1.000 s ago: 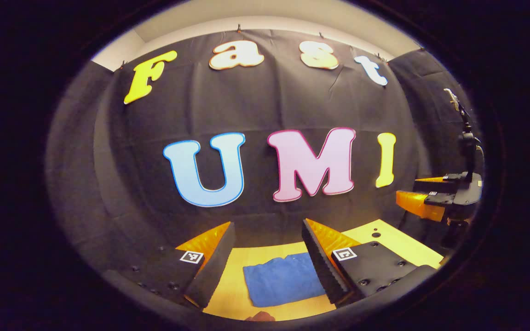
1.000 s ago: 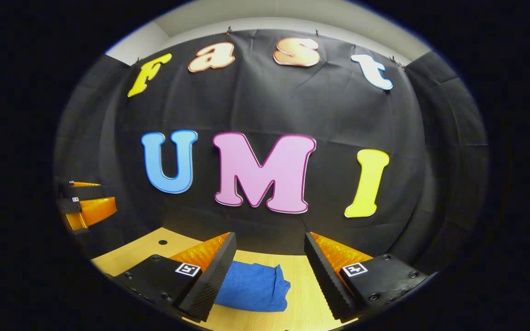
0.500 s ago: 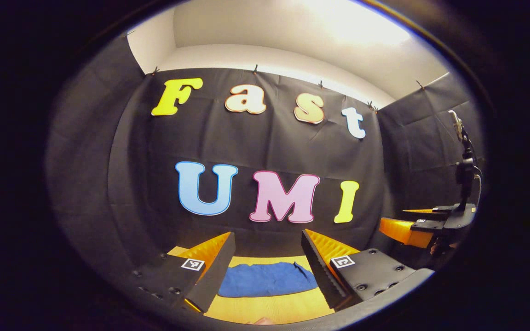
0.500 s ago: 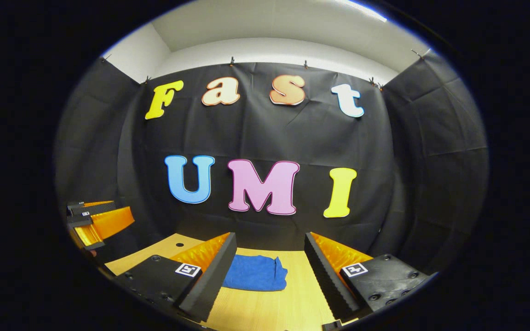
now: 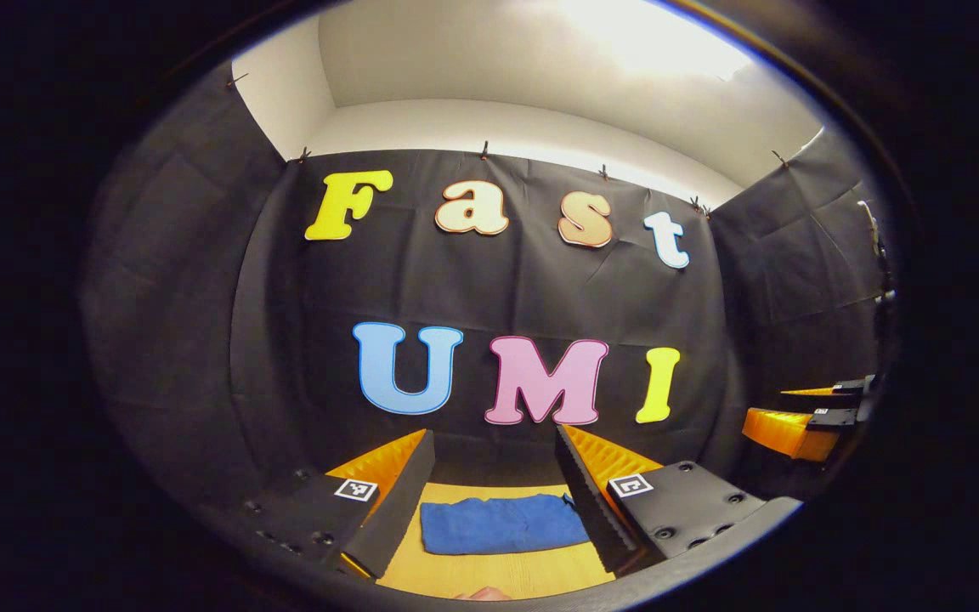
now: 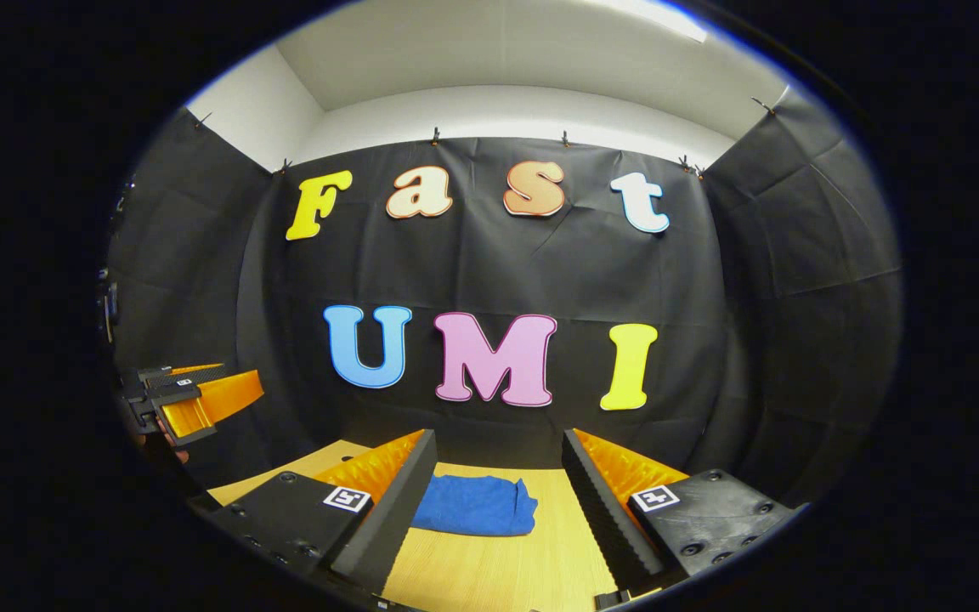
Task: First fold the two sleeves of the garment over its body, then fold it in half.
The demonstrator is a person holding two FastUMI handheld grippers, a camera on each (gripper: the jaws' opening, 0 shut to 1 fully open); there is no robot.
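Meanwhile folded blue garment lay flat on wooden counter; left tool and right tool both gaped wide, empty, above it.

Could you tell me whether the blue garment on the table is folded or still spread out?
Folded. The blue garment lies on the table as a compact rectangle, no sleeves sticking out.

Each gripper – black housing, screws, square marker.
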